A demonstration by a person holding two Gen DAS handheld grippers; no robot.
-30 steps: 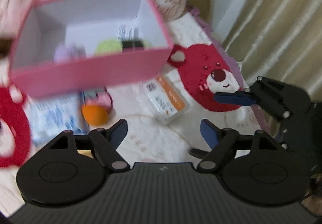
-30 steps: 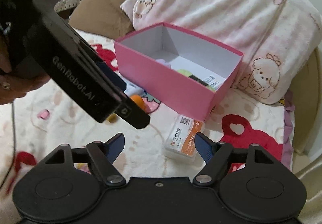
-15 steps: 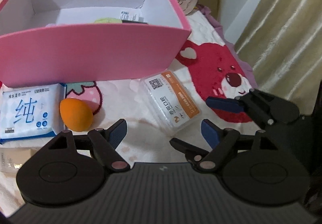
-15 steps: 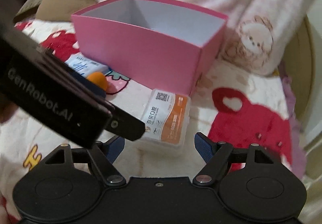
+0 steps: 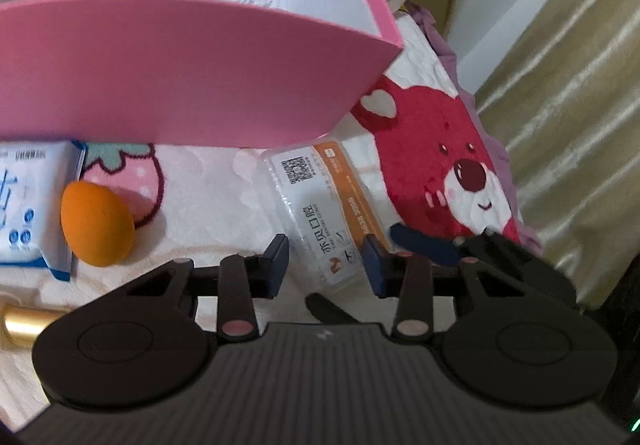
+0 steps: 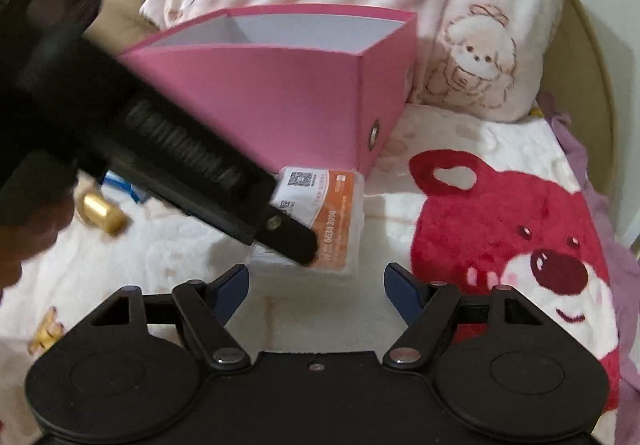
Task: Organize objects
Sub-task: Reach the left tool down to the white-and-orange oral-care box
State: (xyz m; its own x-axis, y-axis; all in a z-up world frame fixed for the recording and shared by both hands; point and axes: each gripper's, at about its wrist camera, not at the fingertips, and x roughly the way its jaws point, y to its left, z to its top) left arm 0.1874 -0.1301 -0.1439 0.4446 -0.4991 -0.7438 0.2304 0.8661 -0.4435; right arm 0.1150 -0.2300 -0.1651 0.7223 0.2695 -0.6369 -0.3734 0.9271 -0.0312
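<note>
Your left gripper (image 5: 326,263) has its jaws part open, straddling the near end of the clear floss-pick box (image 5: 320,205), not clamped yet. Box lies flat on the blanket (image 5: 208,189), just before the pink box (image 5: 180,77); long axis runs away from you. Right gripper (image 6: 316,285) wide open, empty, farther back. Only the left view shows the orange sponge (image 5: 96,225) and wipes pack (image 5: 28,205).

A clear plastic floss-pick box (image 5: 320,209) with an orange-and-white label lies flat on the bed, just in front of the open pink box's (image 5: 192,81) right front corner. An orange egg-shaped sponge (image 5: 97,224) rests beside a blue-and-white wipes pack (image 5: 28,205); a gold tube (image 6: 100,213) lies nearby.
</note>
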